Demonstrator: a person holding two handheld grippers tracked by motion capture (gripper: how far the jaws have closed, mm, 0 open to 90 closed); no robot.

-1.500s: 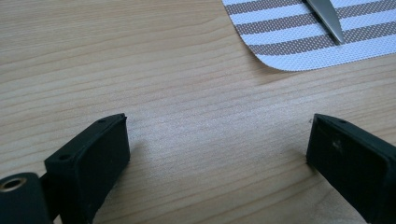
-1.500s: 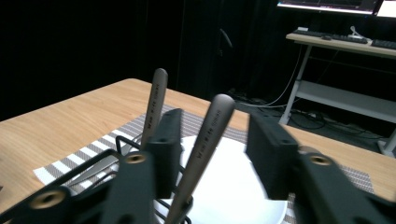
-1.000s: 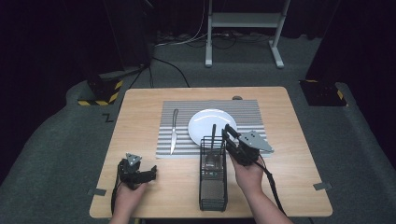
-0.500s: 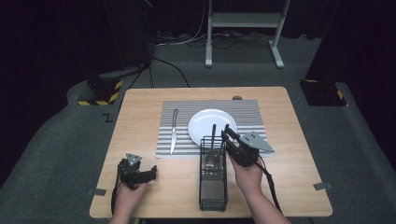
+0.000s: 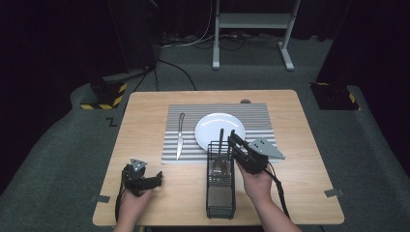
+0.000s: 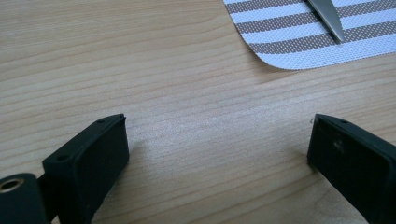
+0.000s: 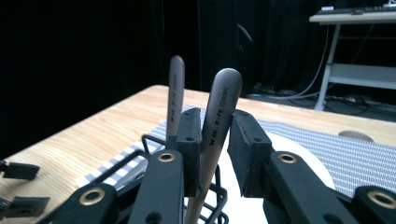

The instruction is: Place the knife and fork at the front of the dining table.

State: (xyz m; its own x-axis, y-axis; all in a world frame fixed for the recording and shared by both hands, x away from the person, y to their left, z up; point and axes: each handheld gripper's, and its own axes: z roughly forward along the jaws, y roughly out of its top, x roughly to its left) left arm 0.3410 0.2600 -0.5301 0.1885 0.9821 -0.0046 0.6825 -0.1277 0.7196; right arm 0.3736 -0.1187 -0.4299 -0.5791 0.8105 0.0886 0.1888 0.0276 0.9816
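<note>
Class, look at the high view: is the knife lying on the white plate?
No. The knife lies on the striped placemat, left of the white plate and apart from it.

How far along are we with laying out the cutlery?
Done: the silver knife lies on the striped placemat, left of the white round plate. In hand: the right hand-held gripper has been closing around a grey utensil handle in the black wire caddy. Left: lifting it and the second handle out.

Grey utensil handle point(image 7: 219, 116) — upright in basket

It was stood slightly tilted in the black wire basket point(image 5: 221, 193) — beside a second, thinner handle point(image 7: 175, 93).
</note>
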